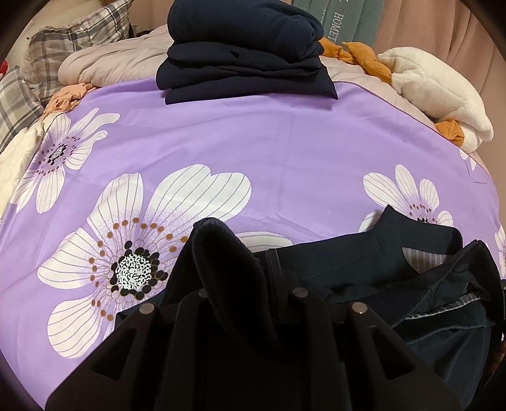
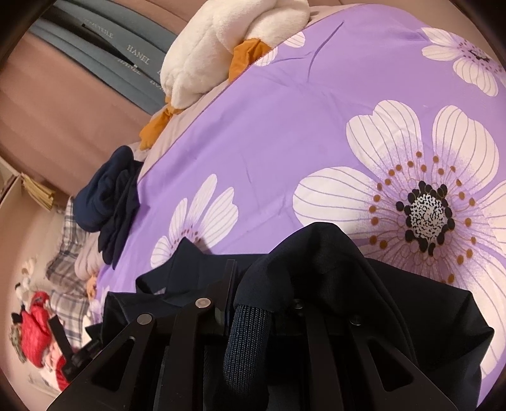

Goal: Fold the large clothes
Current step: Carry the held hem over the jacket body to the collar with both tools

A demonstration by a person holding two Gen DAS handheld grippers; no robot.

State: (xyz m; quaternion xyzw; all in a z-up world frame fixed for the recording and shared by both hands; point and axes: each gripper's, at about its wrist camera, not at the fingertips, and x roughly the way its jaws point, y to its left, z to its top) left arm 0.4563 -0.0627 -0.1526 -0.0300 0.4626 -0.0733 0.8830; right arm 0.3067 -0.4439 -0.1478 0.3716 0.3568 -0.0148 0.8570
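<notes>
Dark navy garment (image 1: 363, 262) bunches unfolded in both tools, left tool (image 1: 227, 268) and right tool (image 2: 284, 284) each pinching it; folded navy stack (image 1: 243, 53) already rests across the bed (image 1: 284, 151).

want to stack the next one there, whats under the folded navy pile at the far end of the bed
The folded navy pile rests on the purple flowered cover at its far edge, beside the grey quilt. What lies directly beneath is hidden by the pile.

white letters "homet" run down a grey-blue cushion (image 1: 343, 23) beyond the bed's far edge; the right wrist view reads "hanel" on it (image 2: 139, 53).
</notes>
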